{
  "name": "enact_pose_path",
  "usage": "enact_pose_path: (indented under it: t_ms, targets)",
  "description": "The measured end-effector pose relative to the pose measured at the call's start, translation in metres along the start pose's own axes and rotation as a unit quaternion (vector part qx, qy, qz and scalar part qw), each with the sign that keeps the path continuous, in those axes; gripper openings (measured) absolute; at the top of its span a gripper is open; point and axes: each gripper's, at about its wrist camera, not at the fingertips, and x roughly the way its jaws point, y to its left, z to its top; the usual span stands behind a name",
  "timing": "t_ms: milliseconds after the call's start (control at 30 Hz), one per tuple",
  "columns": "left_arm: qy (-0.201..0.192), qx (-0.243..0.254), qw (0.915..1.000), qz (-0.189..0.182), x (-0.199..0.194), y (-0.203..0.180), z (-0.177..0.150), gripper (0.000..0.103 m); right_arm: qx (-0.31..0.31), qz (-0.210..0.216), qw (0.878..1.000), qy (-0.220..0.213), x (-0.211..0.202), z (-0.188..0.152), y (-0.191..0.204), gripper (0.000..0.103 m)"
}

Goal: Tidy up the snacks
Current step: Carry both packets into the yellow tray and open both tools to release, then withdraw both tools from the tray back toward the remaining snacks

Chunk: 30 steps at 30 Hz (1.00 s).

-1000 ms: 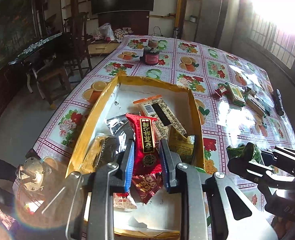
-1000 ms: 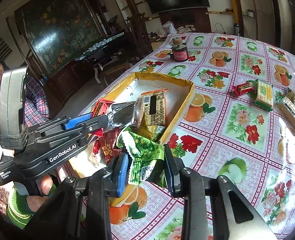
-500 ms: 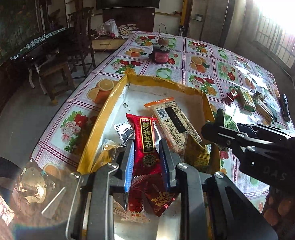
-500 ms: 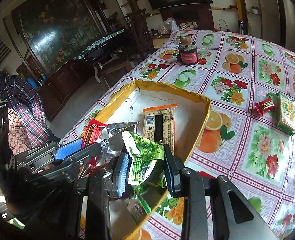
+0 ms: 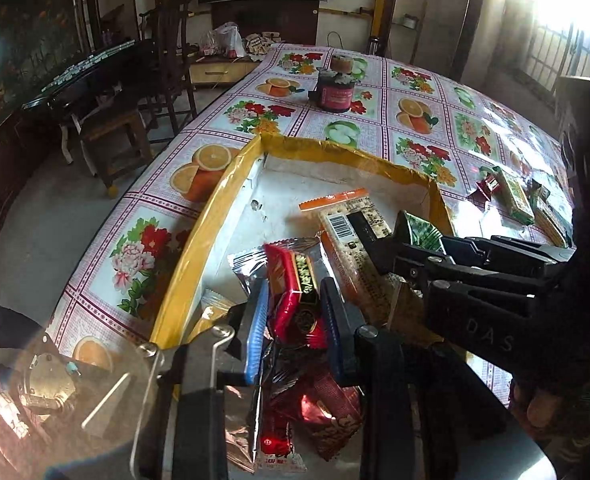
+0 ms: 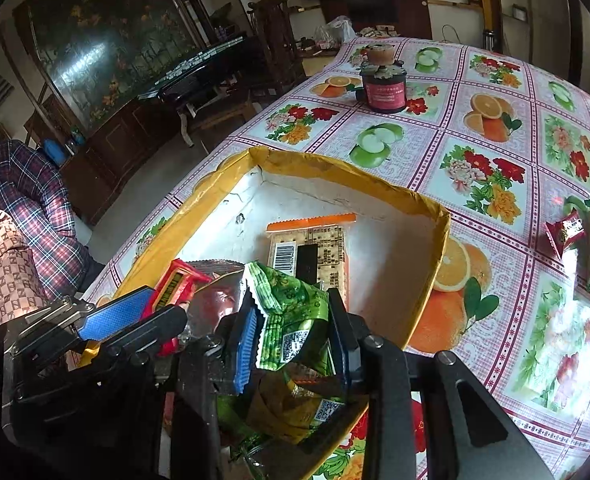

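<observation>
A yellow-rimmed white box (image 5: pixel 215 216) (image 6: pixel 435 240) sits on the fruit-print tablecloth. It holds an orange-topped cracker pack (image 5: pixel 351 224) (image 6: pixel 311 244), silver and red packets. My left gripper (image 5: pixel 293 312) is shut on a red snack packet (image 5: pixel 295 296), held over the box's near end; it also shows in the right wrist view (image 6: pixel 175 284). My right gripper (image 6: pixel 291 320) is shut on a green snack packet (image 6: pixel 291 312), over the box's near right side. The green packet's tip shows in the left wrist view (image 5: pixel 419 232).
Loose snacks lie on the table right of the box: a red packet (image 6: pixel 565 232) and green bars (image 5: pixel 515 196). A dark jar with a cork lid (image 6: pixel 383 84) stands further back. A seated person in plaid (image 6: pixel 27 200) is at the left. Chairs stand beyond the table's left edge.
My right gripper has moved left and forward with the green packet, from beside the box to over it. My left gripper still holds the red packet over the box, slightly lower.
</observation>
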Motion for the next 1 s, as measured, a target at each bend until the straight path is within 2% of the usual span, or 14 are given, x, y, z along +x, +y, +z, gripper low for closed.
enact_pose_path:
  t_ms: [33,133,200,267,433,667,1000]
  targets:
    - [0.003,0.0,1.0,0.001,0.002,0.0,0.0,0.035,-0.001,-0.001,1.0,0.0,0.001,0.0,0.0,0.034]
    - [0.007,-0.003,1.0,0.003,0.005,0.002,-0.002,0.053,0.003,0.0,1.0,0.004,0.004,0.0,-0.003,0.035]
    - [0.003,-0.005,1.0,0.006,0.004,0.002,-0.002,0.074,0.007,0.0,1.0,0.004,0.003,0.0,-0.005,0.038]
    - [-0.003,-0.002,0.9999,0.013,0.0,0.003,-0.003,0.081,0.007,-0.002,1.0,-0.001,-0.001,0.0,-0.005,0.043]
    - [-0.014,-0.004,0.9997,0.018,-0.01,0.001,-0.002,0.085,0.015,0.005,1.0,-0.018,-0.019,-0.003,-0.008,0.054]
    - [-0.027,0.005,0.9995,0.012,-0.024,-0.012,-0.003,0.089,0.045,0.005,0.998,-0.041,-0.055,-0.019,-0.028,0.055]
    - [-0.046,0.03,0.9983,0.018,-0.039,-0.04,-0.003,0.089,0.108,-0.03,0.991,-0.079,-0.109,-0.051,-0.087,0.056]
